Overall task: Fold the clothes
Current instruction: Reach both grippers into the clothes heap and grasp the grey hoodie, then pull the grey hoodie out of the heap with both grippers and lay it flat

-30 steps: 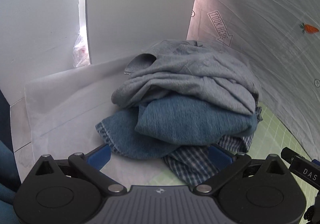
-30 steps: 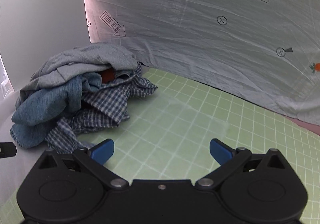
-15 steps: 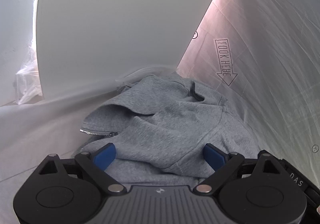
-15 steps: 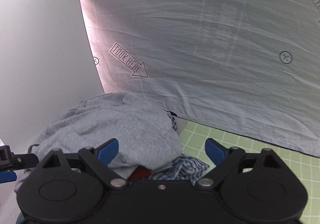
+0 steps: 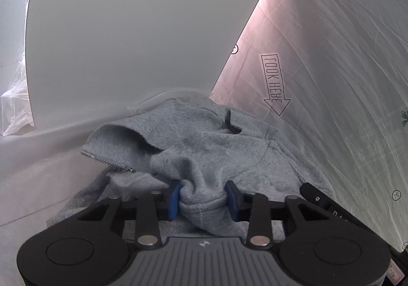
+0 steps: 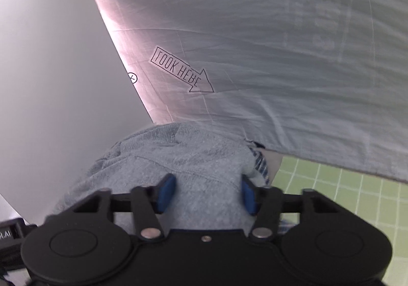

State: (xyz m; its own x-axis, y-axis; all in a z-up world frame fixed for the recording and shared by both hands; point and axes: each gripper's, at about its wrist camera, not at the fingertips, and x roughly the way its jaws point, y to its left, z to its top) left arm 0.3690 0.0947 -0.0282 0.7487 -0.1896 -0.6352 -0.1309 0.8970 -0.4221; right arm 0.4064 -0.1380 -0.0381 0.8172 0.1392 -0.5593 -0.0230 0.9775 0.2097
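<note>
Left gripper (image 5: 202,200) clenched on a bunched fold of the grey zip sweatshirt (image 5: 204,143), blue pads (image 5: 174,199) pressing the cloth from both sides. Sweatshirt heaped in the corner where the white panel (image 5: 127,30) meets the printed backdrop sheet (image 5: 331,82), zipper teeth (image 5: 109,162) exposed along its left edge. Right gripper (image 6: 206,195) lowered over the same grey cloth (image 6: 178,158), fingers spread wide with fabric lying between them, not pinched. Strip of blue-checked shirt (image 6: 260,163) peeking out just right of the sweatshirt, beside the green grid mat (image 6: 344,196). "LOOK HERE" arrow (image 6: 182,71) printed on the backdrop above the heap.
</note>
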